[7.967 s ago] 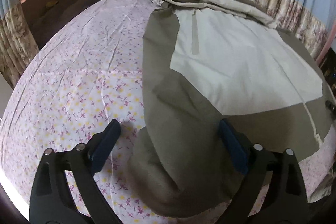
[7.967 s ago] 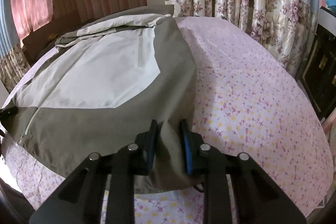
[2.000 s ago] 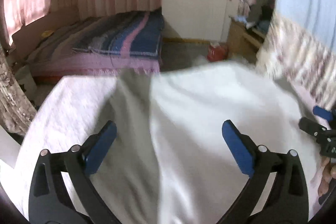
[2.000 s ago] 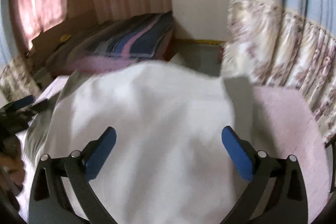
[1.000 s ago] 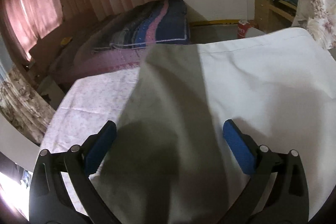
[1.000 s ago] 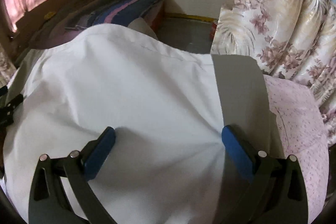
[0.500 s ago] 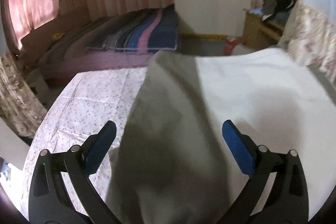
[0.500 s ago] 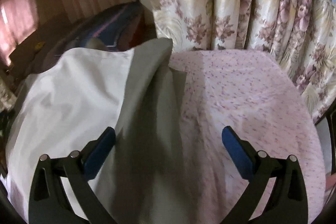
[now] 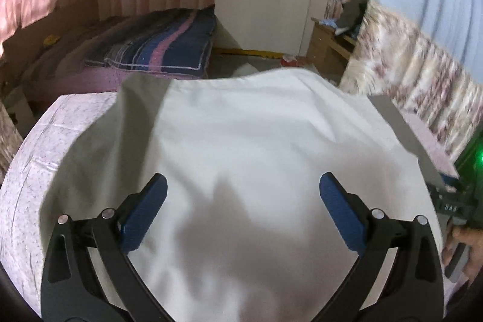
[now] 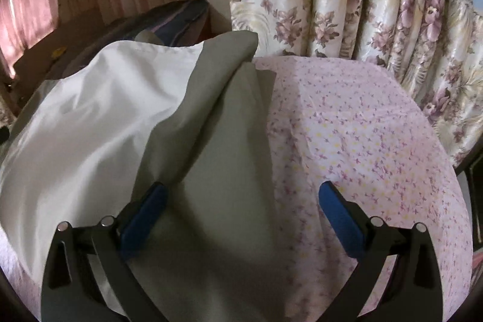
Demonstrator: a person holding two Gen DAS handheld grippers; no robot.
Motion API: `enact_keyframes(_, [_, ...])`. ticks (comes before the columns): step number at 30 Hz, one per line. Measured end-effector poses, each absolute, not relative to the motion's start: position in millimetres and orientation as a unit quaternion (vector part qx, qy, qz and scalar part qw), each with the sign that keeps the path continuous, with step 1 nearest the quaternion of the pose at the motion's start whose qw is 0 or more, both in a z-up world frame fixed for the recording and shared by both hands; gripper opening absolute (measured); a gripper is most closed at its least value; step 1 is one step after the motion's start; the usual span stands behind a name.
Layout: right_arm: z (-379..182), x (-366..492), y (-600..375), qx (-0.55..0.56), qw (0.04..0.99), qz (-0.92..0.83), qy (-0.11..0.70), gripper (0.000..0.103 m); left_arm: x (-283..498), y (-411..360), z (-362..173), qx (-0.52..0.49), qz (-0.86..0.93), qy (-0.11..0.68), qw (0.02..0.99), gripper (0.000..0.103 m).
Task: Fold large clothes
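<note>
A large white and olive-grey jacket (image 9: 241,147) lies folded over on the floral pink sheet (image 9: 39,147). Its white panel fills the left wrist view, with an olive band down the left side. My left gripper (image 9: 241,207) is open and empty above the white panel. In the right wrist view the jacket (image 10: 99,110) shows its olive side band (image 10: 217,141) with a raised crease. My right gripper (image 10: 241,207) is open and empty over that olive band, near the sheet (image 10: 362,141).
Floral curtains (image 10: 347,5) hang close behind the table's far right edge. A bed with a striped blanket (image 9: 157,44) stands beyond the far edge. A wooden desk (image 9: 329,41) stands at the back right. The other gripper and a hand (image 9: 459,231) show at the right.
The left gripper has swung right, from the olive band to over the white panel. The right gripper has stayed over the olive band, and the jacket has settled. Both stay open.
</note>
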State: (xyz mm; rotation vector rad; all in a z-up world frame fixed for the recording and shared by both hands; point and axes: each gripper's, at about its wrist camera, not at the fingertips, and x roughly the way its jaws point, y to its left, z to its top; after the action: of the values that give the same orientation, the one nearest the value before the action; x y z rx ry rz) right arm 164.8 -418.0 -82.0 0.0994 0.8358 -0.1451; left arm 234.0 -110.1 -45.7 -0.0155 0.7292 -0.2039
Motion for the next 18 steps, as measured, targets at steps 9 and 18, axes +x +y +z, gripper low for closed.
enact_keyframes(9, [-89, 170, -420, 0.057, 0.904, -0.055, 0.421, 0.096, 221, -146, -77, 0.003, -0.112, 0.365, 0.924, 0.1])
enact_keyframes(18, [-89, 166, -409, 0.067, 0.906, -0.008, 0.417, 0.055, 225, -152, -90, 0.015, -0.116, 0.377, 0.919, 0.1])
